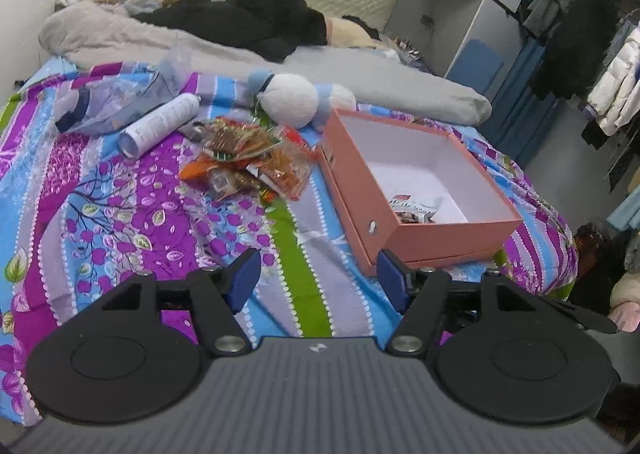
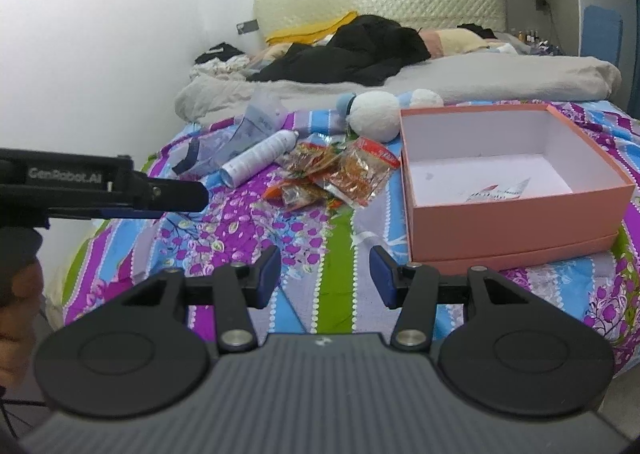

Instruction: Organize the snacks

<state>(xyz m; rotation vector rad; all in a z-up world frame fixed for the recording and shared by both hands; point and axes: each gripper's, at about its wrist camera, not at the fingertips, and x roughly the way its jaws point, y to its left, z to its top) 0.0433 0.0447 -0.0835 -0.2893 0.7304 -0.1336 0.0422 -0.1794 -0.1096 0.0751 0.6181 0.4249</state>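
Left gripper [image 1: 318, 280]: fingers standing apart, gripping nothing, hovering over the striped bedspread [image 1: 120, 205] near the bed's foot edge. Right gripper [image 2: 324, 280]: jaws likewise parted and empty, hanging over the same edge. Just beyond the left gripper's right-hand finger, the pink box [image 1: 436, 242] is sitting open toward the bed's right edge, one snack packet [image 1: 416, 209] lying inside on its white floor. A pile of orange snack packets [image 1: 256, 161] is lying mid-bed, touching the box's left wall. Behind the pile, a white spray can [image 1: 160, 123] is lying on its side, a plush toy [image 1: 290, 99] resting beside it.
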